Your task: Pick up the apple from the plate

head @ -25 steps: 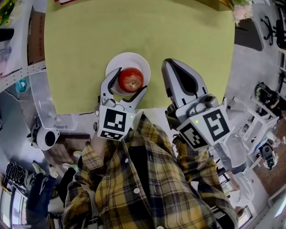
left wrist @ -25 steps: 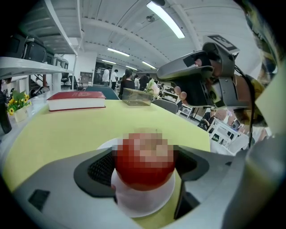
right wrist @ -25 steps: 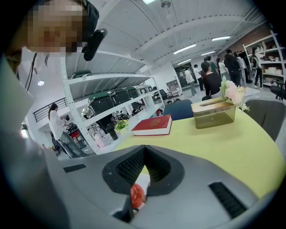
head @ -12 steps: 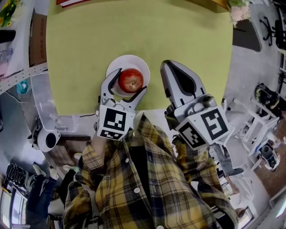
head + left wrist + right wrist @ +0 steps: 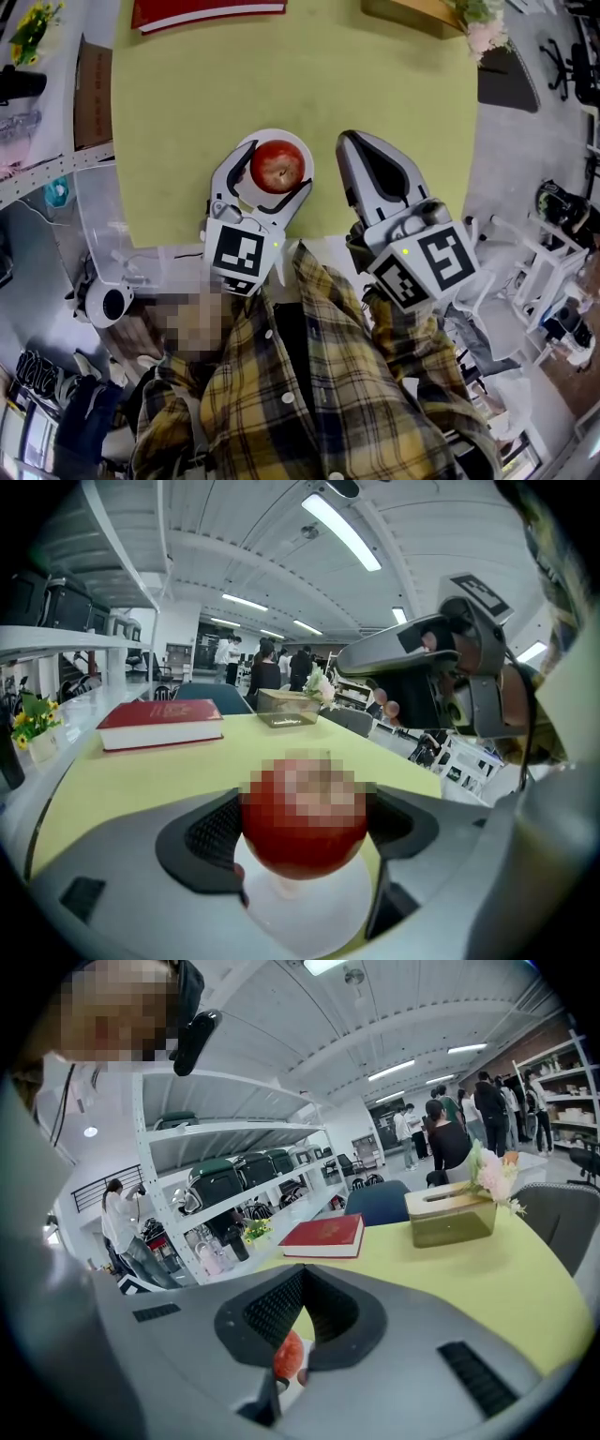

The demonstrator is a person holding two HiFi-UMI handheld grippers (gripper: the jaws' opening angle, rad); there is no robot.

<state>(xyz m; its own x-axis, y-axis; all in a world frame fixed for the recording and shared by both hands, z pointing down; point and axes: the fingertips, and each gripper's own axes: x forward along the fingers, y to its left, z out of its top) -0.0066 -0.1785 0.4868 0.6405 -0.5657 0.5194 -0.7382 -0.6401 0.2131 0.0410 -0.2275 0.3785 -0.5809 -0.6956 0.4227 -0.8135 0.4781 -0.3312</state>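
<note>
A red apple [image 5: 277, 166] sits over a white plate [image 5: 302, 150] near the front edge of the yellow-green table [image 5: 281, 75]. My left gripper [image 5: 275, 169] has one jaw on each side of the apple. In the left gripper view the apple [image 5: 305, 822] fills the gap between both dark pads [image 5: 214, 836], with the plate [image 5: 309, 916] just below it. Whether the apple is off the plate I cannot tell. My right gripper [image 5: 350, 141] is to the right of the plate, shut and holding nothing. Through its jaws [image 5: 302, 1283] a sliver of the apple [image 5: 288, 1356] shows.
A red book [image 5: 206, 11] lies at the table's far edge, and a tissue box [image 5: 422, 11] with flowers stands at the far right. White shelving [image 5: 56, 150] runs along the left of the table. Chairs and several people are beyond the table.
The left gripper has moved forward along the apple and its jaws have come in against the apple's sides. The right gripper has stayed beside the plate.
</note>
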